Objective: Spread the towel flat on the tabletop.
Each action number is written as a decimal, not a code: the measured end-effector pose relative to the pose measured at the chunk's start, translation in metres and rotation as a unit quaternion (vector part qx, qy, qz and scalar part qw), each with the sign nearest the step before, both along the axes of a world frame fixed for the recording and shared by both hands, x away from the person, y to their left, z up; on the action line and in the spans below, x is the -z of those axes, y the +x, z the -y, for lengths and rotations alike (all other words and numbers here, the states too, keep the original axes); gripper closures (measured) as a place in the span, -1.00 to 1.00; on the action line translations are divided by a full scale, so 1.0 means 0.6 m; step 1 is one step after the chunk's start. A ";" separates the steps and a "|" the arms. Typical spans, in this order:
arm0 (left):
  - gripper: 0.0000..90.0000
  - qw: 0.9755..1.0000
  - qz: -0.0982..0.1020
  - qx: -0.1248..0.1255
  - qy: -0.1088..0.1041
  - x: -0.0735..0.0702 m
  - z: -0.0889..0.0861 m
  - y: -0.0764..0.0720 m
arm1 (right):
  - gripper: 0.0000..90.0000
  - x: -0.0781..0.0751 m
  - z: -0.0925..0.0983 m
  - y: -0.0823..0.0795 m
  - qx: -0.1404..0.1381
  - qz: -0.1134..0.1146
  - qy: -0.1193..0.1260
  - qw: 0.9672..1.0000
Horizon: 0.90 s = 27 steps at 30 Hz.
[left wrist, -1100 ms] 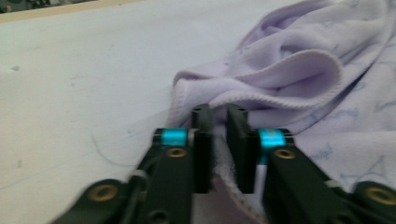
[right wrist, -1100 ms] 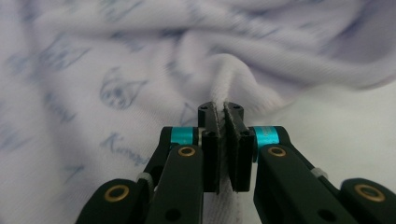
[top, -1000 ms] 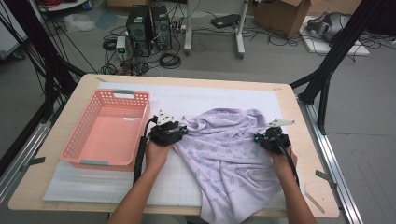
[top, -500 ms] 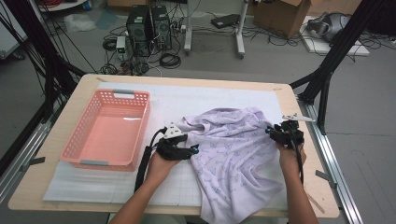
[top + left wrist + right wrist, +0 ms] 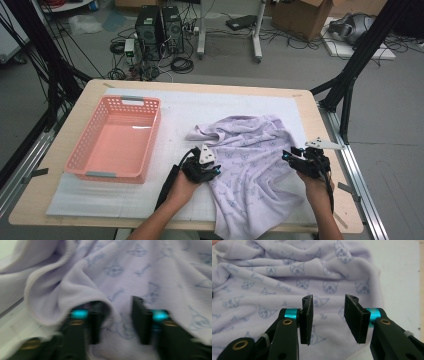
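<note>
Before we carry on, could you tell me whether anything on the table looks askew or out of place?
Yes: the lilac towel lies crumpled, with its near end hanging over the table edge. The pink basket sits square and holds nothing. Nothing looks spilled or damaged.

1. We see a wooden table (image 5: 60,200) carrying a white mat (image 5: 180,112).
2. On the mat we find a pink basket (image 5: 75,162) at the left.
3. A lilac cloth (image 5: 250,150) lies crumpled at the right, draping over the near edge.
</note>
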<state>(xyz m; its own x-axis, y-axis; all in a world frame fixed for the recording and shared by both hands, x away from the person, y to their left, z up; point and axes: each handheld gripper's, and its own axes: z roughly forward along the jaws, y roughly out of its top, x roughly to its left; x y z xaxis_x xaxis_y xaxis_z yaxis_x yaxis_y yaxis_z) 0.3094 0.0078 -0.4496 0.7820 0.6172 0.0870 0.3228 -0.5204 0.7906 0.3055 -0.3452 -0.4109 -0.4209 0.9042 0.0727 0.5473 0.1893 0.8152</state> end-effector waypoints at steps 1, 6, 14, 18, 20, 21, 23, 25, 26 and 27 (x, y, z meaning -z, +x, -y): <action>0.78 1.000 0.017 0.003 0.016 -0.001 0.005 -0.003 | 0.30 0.002 0.000 -0.002 -0.002 -0.001 0.001 1.000; 0.92 0.999 -0.009 -0.035 -0.012 -0.002 -0.019 0.019 | 0.29 0.016 -0.006 -0.010 -0.018 -0.009 0.010 1.000; 0.93 0.986 0.011 -0.156 -0.051 -0.016 -0.099 0.067 | 0.24 0.025 -0.027 -0.011 -0.047 -0.023 0.023 0.998; 0.87 0.985 0.011 -0.160 -0.061 -0.015 -0.102 0.071 | 0.15 0.028 -0.059 -0.012 -0.088 -0.033 0.019 0.995; 0.52 0.986 0.012 -0.153 -0.069 -0.015 -0.098 0.066 | 0.13 0.033 -0.077 -0.011 -0.107 -0.040 0.006 0.993; 0.39 0.986 0.010 -0.146 -0.076 -0.015 -0.097 0.062 | 0.13 0.038 -0.087 -0.010 -0.118 -0.047 -0.003 0.992; 0.20 0.988 0.010 -0.134 -0.078 -0.016 -0.096 0.054 | 0.16 0.051 -0.105 -0.007 -0.134 -0.064 -0.030 0.988; 0.07 0.989 0.004 -0.124 -0.084 -0.019 -0.096 0.048 | 0.35 0.056 -0.112 -0.007 -0.136 -0.055 -0.057 0.988; 0.05 0.989 0.010 -0.120 -0.085 -0.020 -0.097 0.045 | 0.59 0.054 -0.108 -0.005 -0.138 -0.061 -0.053 0.987; 0.05 0.990 0.014 -0.114 -0.087 -0.022 -0.098 0.039 | 0.87 0.052 -0.104 -0.005 -0.139 -0.062 -0.059 0.987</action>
